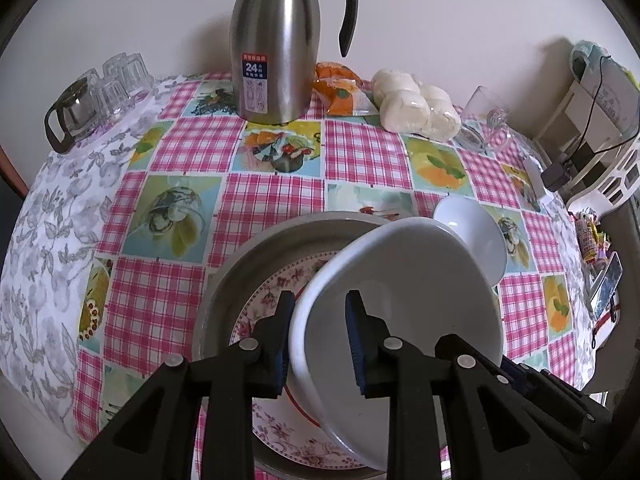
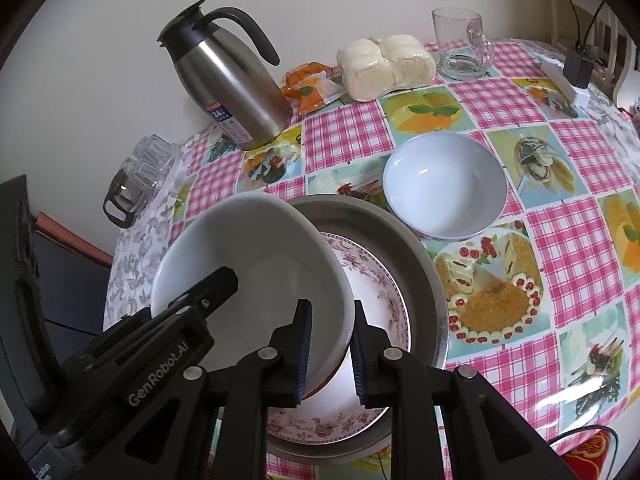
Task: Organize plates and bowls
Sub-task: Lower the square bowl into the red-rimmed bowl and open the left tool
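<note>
A large white bowl (image 1: 400,288) (image 2: 248,248) leans tilted over a floral plate (image 1: 260,308) (image 2: 372,280) that lies in a round metal pan (image 1: 240,264) (image 2: 400,240). My left gripper (image 1: 320,294) straddles one side of the bowl's rim: the outer pad is at the rim, and the inner pad stands off with a gap. My right gripper (image 2: 332,303) straddles the opposite side the same way, with bare bowl showing beside its inner pad. Both grippers are open. A smaller white bowl (image 1: 472,232) (image 2: 444,184) sits on the tablecloth just beyond the pan.
At the back of the table stand a steel thermos jug (image 1: 276,52) (image 2: 228,80), wrapped buns (image 1: 416,100), an orange packet (image 1: 340,88) and a glass mug (image 2: 460,44). Upturned glasses (image 1: 116,80) are at the far left. A white basket (image 1: 600,128) is at the right.
</note>
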`<move>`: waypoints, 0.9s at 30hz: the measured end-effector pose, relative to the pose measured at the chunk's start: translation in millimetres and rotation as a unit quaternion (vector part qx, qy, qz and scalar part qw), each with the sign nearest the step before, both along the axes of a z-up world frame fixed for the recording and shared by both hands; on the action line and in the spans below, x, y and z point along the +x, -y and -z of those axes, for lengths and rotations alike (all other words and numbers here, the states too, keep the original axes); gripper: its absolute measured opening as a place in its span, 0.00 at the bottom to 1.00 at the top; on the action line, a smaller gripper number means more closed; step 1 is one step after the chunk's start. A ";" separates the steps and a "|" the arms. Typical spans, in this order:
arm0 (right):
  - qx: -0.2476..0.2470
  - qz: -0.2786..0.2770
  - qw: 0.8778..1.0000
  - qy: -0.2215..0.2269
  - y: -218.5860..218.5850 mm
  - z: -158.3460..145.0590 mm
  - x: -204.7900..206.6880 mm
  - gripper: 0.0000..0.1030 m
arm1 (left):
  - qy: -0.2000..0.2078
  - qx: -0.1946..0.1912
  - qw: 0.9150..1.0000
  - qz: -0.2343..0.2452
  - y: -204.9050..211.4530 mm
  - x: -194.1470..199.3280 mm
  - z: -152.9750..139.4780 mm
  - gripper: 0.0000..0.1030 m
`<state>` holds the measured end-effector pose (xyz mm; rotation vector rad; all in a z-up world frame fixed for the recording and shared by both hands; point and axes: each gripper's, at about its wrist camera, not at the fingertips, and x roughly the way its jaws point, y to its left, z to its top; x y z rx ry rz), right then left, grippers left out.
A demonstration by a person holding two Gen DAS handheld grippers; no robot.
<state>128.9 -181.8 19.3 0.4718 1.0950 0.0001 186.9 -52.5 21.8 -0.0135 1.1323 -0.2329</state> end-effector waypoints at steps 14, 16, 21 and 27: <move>0.010 -0.001 1.000 0.000 2.1 0.7 0.9 0.24 | -0.008 -0.001 1.000 -0.009 -3.5 4.3 4.8 0.41; 0.011 0.001 1.000 0.000 3.0 1.0 0.9 0.24 | -0.009 -0.001 1.000 -0.009 -4.1 4.4 5.3 0.44; 0.001 0.007 1.000 0.002 5.0 -1.4 0.1 0.34 | -0.005 -0.001 1.000 -0.020 -8.7 6.0 2.8 0.54; -0.011 0.019 1.000 0.014 11.2 -6.8 -1.5 0.61 | 0.010 -0.001 0.999 -0.039 -19.1 8.1 -4.5 0.73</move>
